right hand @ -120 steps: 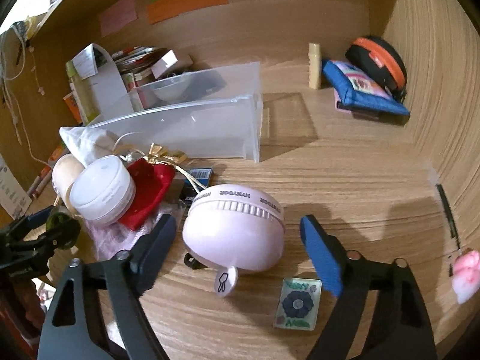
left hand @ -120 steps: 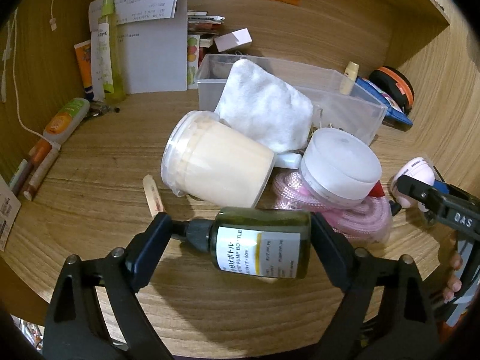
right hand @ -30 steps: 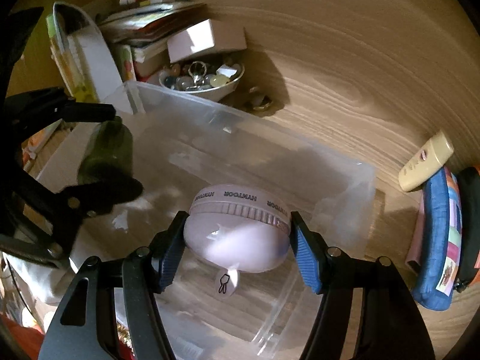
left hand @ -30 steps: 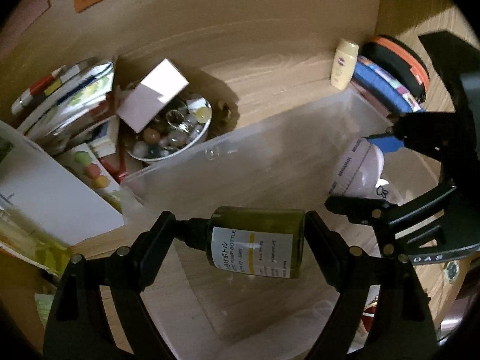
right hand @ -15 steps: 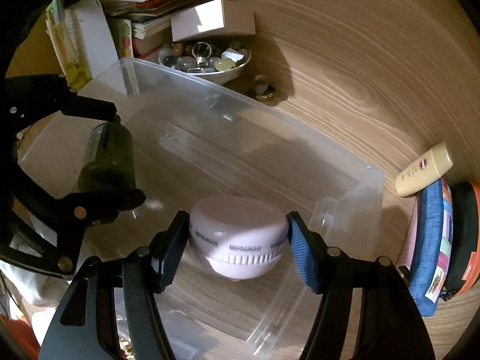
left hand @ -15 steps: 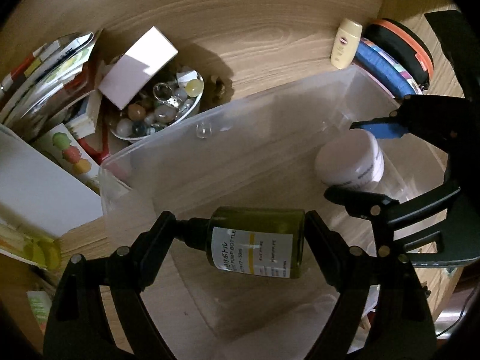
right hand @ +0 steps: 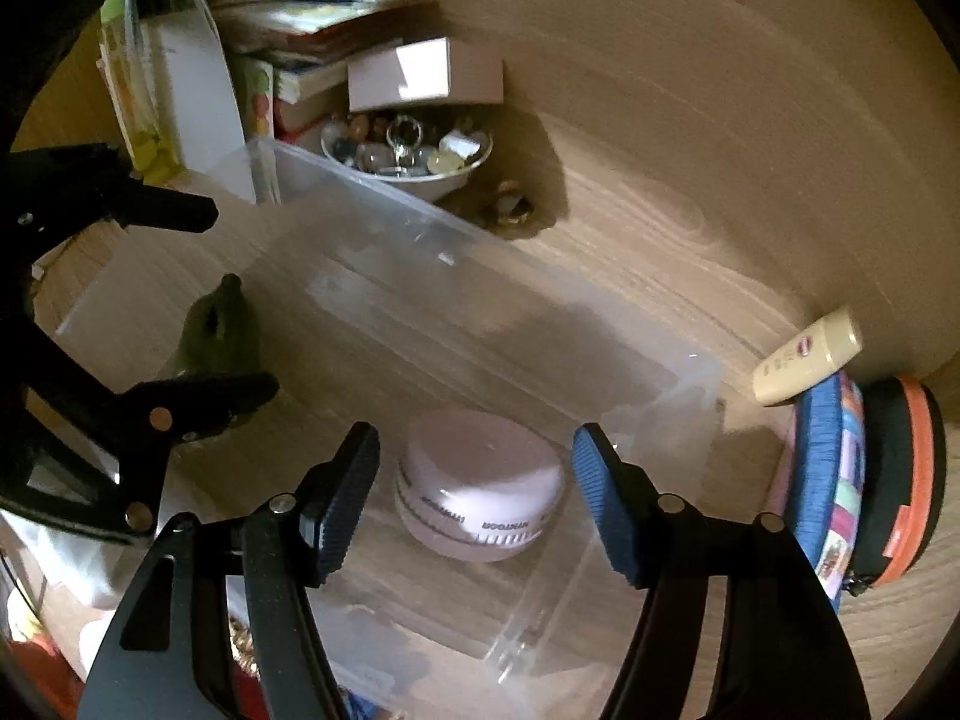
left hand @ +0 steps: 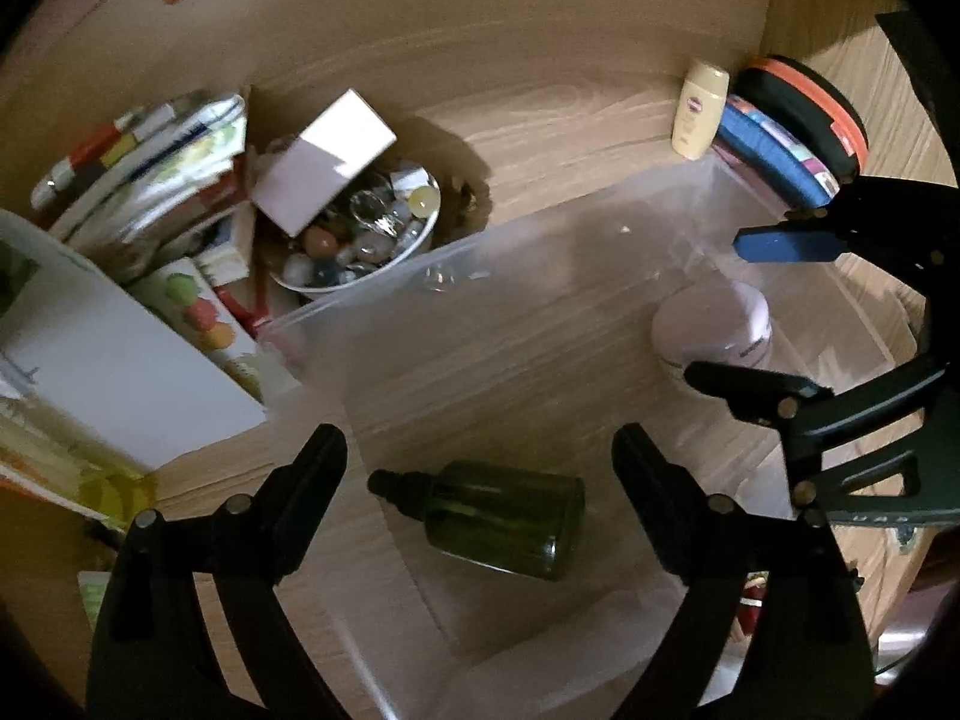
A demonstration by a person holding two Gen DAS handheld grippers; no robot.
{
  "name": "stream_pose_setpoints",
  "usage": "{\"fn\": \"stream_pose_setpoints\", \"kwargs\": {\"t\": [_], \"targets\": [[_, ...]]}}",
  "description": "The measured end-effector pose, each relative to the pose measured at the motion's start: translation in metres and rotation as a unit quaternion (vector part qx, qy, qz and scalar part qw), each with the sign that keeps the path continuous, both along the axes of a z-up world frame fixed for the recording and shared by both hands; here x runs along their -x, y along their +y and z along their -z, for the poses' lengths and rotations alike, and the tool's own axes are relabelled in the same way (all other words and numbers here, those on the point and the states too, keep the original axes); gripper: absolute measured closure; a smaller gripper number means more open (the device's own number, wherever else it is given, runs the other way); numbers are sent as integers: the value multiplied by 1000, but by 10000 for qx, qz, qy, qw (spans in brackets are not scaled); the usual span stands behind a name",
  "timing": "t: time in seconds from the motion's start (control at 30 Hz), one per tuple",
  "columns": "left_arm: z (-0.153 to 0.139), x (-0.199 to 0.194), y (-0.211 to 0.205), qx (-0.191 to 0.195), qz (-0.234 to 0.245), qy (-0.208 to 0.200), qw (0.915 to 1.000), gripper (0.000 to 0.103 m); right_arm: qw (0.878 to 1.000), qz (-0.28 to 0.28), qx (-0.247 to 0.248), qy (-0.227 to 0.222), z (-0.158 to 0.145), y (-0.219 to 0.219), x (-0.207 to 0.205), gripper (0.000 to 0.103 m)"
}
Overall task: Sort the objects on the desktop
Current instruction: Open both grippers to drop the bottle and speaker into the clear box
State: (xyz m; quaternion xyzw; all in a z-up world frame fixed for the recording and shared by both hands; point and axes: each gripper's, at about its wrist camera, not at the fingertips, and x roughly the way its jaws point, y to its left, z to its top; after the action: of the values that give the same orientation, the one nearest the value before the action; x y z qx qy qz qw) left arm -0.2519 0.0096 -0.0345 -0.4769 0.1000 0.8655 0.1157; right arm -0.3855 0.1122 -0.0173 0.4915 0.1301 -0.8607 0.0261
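A clear plastic bin (left hand: pixel 480 252) stands on the wooden desk. A dark green pump bottle (left hand: pixel 504 519) lies on its side on the bin floor, below my open left gripper (left hand: pixel 480 474). A pale pink round device (right hand: pixel 480 501) sits on the bin floor, below my open right gripper (right hand: pixel 474 480). In the left wrist view the pink device (left hand: pixel 711 330) lies between the right gripper's fingers at the bin's right end. The bottle (right hand: pixel 219 330) also shows in the right wrist view, partly behind a left finger (right hand: pixel 198 396).
A white bowl of small trinkets (left hand: pixel 360 234) with a white box (left hand: pixel 324 162) over it stands behind the bin. Books and papers (left hand: pixel 150 180) lie at the left. A cream tube (left hand: pixel 699 108), a blue pouch (right hand: pixel 831 492) and an orange-black case (right hand: pixel 906 480) lie at the right.
Both grippers have opened. The green bottle has dropped from the left gripper onto the bin floor. The pink device has left the right gripper and rests in the bin.
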Motion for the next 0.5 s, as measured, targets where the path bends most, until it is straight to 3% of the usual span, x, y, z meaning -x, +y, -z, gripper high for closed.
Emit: {"fn": "stream_pose_setpoints", "kwargs": {"t": [0.2, 0.5], "targets": [[-22, -21, -3, -27, -28, 399, 9992, 11, 9996, 121, 163, 208, -22, 1, -19, 33], [-61, -67, -8, -174, -148, 1079, 9939, 7, 9930, 324, 362, 1075, -71, 2, -77, 27]]}}
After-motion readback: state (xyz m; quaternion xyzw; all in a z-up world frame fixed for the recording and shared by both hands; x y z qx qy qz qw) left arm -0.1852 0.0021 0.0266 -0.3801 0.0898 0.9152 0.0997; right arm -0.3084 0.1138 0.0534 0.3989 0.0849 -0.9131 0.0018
